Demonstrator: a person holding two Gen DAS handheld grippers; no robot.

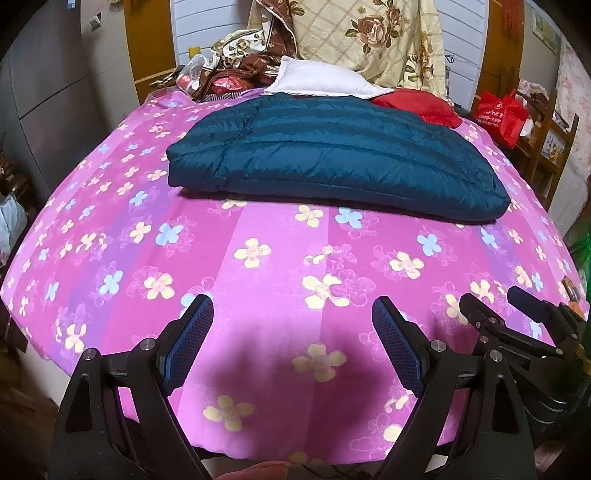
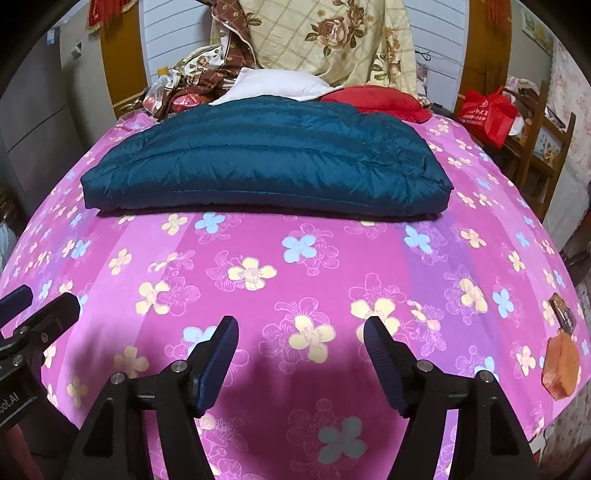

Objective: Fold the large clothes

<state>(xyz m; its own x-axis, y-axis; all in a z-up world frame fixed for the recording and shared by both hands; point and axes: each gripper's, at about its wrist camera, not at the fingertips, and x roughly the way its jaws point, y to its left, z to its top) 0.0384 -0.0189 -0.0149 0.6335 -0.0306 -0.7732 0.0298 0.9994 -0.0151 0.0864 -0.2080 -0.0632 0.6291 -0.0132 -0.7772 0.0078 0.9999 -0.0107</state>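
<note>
- The left gripper hangs over the near part of the bed, jaws apart with nothing between them; only pink flowered sheet shows in the gap.
- The right gripper sits just to its right, jaws also apart and empty, over the same bare stretch of sheet.
- Each gripper shows in the other's view at the side edge, so the two are close beside each other.
- The jacket, dark teal and quilted, lies folded flat across the middle of the bed, well beyond both grippers, its near edge straight and its corners clear of the bed's sides.
- Between grippers and jacket the sheet is open, and strips of sheet remain left and right of the jacket.
- An orange object lies at the bed's near right edge.
- Behind the jacket, touching its far edge, are a white pillow and a red cushion; patterned bedding is piled against the headboard.
- A red bag sits on a wooden rack off the far right side.
</note>
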